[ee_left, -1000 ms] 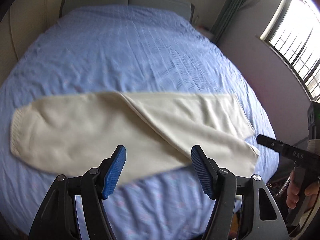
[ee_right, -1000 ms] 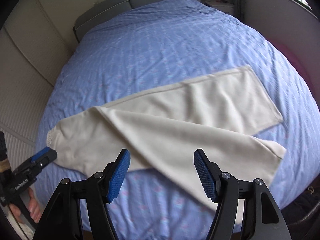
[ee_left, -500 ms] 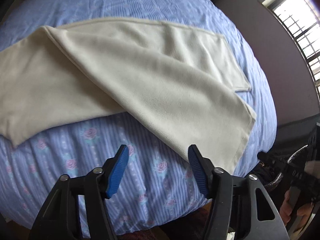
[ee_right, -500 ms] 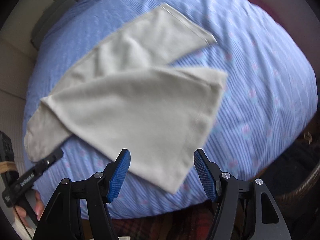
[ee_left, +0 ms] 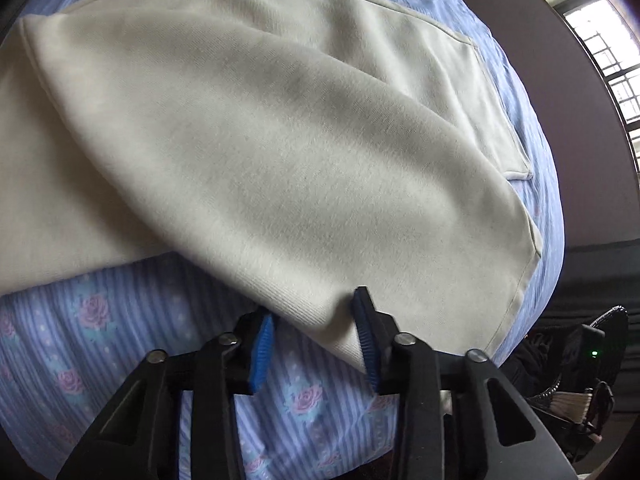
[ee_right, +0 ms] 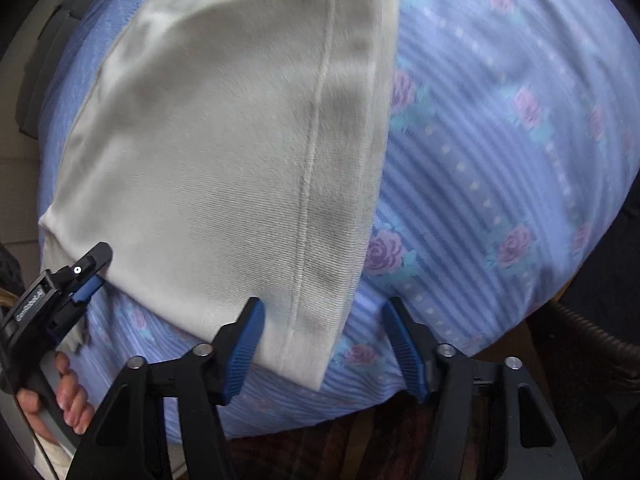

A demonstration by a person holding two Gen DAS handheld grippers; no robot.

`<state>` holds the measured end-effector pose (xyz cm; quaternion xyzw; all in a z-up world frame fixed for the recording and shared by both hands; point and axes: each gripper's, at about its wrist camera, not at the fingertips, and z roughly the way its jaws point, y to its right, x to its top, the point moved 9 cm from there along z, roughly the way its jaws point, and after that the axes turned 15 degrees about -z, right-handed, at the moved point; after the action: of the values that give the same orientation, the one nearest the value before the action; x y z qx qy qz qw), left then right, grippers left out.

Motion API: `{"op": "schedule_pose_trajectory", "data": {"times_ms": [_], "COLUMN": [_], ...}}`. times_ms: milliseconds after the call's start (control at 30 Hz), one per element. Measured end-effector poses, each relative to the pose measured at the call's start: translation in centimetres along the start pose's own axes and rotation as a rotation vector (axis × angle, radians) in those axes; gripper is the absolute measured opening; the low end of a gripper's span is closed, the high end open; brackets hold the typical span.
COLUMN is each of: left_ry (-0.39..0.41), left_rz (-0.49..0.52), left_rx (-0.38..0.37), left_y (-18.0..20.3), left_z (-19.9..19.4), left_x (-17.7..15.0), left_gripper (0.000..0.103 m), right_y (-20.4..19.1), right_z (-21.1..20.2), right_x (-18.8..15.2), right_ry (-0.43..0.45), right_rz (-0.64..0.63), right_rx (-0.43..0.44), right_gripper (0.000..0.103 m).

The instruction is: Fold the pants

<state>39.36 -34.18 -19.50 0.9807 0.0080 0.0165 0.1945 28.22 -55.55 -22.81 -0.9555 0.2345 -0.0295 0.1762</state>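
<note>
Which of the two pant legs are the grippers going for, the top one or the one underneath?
The top leg, crossing diagonally over the other leg; its near edge sits between both grippers' fingers.

My right gripper (ee_right: 324,344) low over bed (ee_right: 500,160) edge, jaws just closing, pads apart, hemmed corner of cream pants (ee_right: 224,152) between them. Left pad at cloth; right pad over floral sheet. My left gripper (ee_right: 86,276) at pants' near edge, hand (ee_right: 64,396) below.
</note>
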Motion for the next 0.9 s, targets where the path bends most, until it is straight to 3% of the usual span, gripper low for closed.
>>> {"op": "schedule_pose_trajectory", "data": {"times_ms": [67, 100, 167, 267, 433, 567, 700, 800, 900], "left_ry": [0.003, 0.008, 0.021, 0.086, 0.222, 0.276, 0.247, 0.187, 0.154], "left_rz": [0.013, 0.019, 0.032, 0.074, 0.147, 0.160, 0.138, 0.107, 0.111], "left_rx": [-0.018, -0.031, -0.069, -0.126, -0.176, -0.167, -0.132, -0.088, -0.044], "left_y": [0.6, 1.0, 2.3, 5.0, 10.5, 13.7, 14.6, 14.6, 14.5], "left_z": [-0.6, -1.0, -2.5, -5.8, -9.5, -8.6, -5.3, -2.6, -1.7], "left_x": [0.3, 0.5, 1.0, 2.5, 9.2, 15.5, 19.8, 21.7, 22.5], "left_gripper": [0.020, 0.018, 0.014, 0.012, 0.010, 0.010, 0.011, 0.012, 0.024], "right_y": [-0.3, -0.8, -1.7, -3.5, -5.6, -5.6, -4.7, -4.2, -3.8], "right_z": [0.3, -0.1, -1.9, -7.3, -17.1, -19.9, -18.6, -15.9, -13.9], "right_x": [0.1, 0.3, 1.1, 4.5, 14.9, 22.9, 29.5, 32.4, 34.4], "right_ry": [-0.007, -0.007, 0.013, 0.147, 0.438, 0.547, 0.531, 0.491, 0.465], "right_rz": [0.003, -0.003, -0.019, -0.010, -0.078, -0.112, -0.124, -0.109, -0.099], "right_rx": [0.011, 0.038, 0.064, 0.153, 0.167, 0.125, 0.114, 0.091, 0.072], "right_gripper": [0.017, 0.012, 0.010, 0.010, 0.010, 0.010, 0.010, 0.010, 0.010]}}
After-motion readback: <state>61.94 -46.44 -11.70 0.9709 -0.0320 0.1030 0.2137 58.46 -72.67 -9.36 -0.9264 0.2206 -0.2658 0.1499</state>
